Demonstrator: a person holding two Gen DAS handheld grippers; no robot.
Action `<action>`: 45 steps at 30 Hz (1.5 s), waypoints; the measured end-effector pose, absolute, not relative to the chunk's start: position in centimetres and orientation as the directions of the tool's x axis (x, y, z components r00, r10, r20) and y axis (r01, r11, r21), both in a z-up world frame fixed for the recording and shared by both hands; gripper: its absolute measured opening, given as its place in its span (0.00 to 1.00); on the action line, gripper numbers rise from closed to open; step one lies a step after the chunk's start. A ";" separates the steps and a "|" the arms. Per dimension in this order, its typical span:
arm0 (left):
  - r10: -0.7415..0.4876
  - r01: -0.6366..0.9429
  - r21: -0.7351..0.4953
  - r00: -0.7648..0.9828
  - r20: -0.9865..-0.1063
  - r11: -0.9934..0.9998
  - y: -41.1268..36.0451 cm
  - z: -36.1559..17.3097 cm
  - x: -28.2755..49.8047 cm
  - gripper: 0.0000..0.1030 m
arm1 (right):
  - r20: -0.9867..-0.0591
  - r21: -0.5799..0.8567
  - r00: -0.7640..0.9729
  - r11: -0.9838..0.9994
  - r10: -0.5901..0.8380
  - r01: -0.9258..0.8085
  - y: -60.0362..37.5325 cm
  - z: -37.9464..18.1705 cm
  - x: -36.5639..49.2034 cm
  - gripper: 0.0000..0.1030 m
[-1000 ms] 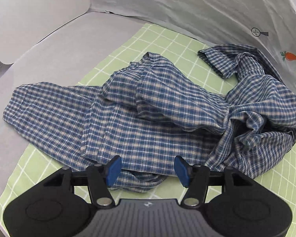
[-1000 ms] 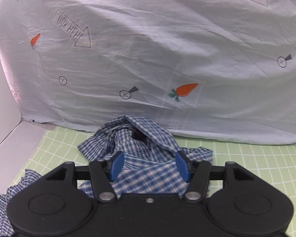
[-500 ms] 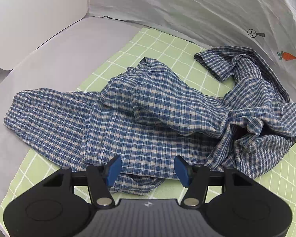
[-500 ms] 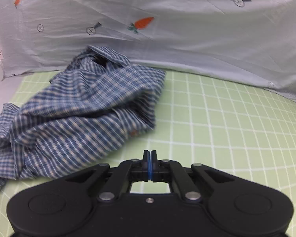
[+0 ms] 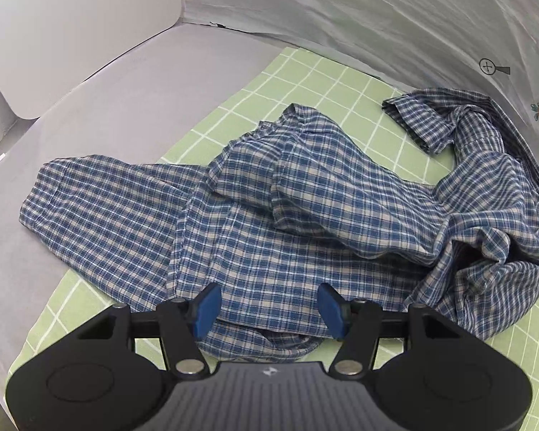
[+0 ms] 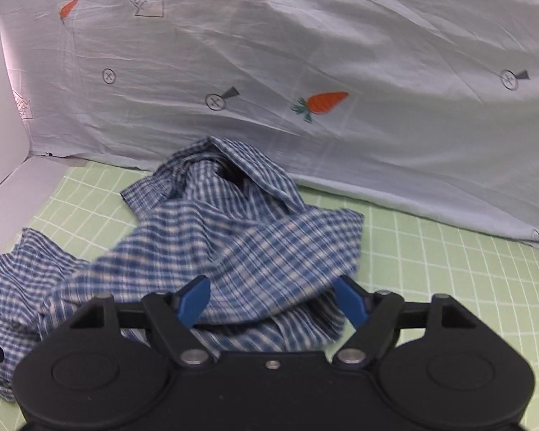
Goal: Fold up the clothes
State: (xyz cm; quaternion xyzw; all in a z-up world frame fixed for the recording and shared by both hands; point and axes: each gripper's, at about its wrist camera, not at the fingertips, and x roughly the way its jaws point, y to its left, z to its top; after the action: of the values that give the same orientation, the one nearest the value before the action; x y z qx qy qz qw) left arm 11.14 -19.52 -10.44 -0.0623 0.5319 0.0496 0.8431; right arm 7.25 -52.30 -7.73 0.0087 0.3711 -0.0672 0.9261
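Note:
A crumpled blue and white plaid shirt (image 5: 291, 222) lies on the green grid mat (image 5: 327, 86), one sleeve spread left onto the grey surface. My left gripper (image 5: 269, 310) is open, its blue pads just above the shirt's near hem. In the right wrist view the same shirt (image 6: 240, 237) is bunched in a heap. My right gripper (image 6: 275, 303) is open over the heap's near fold, with cloth between the blue pads but not clamped.
A pale sheet printed with carrots and arrows (image 6: 305, 72) hangs as a backdrop right behind the shirt. A white board (image 5: 72, 36) stands at the left. Bare green mat (image 6: 467, 287) lies to the right of the heap.
My right gripper was open, then shut and pulled back from the shirt, and is now open again close over the heap. My left gripper stayed open and the view pulled back slightly.

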 end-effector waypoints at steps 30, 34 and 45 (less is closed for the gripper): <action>0.007 -0.162 -0.070 0.432 -0.902 0.984 -17.5 -8.9 7.4 0.59 | -0.750 -0.087 0.580 0.917 -0.317 0.388 -59.8 -10.2 -9.8 0.48; -0.055 -0.147 -0.129 0.423 -0.904 0.981 -18.3 -9.2 7.3 0.59 | -0.710 -0.075 0.645 0.941 -0.282 0.329 -59.2 -9.2 -7.7 0.52; -0.042 -0.121 -0.102 0.422 -0.905 0.987 -19.4 -8.9 7.3 0.59 | -0.757 -0.222 0.499 0.884 -0.423 0.412 -61.8 -11.7 -7.8 0.02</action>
State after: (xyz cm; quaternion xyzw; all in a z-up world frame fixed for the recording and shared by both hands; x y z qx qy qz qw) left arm 7.32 -19.37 -8.94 -0.0758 0.5369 0.0236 0.8399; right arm -7.82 -61.80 -11.67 -0.0063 0.4389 -0.2411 0.8656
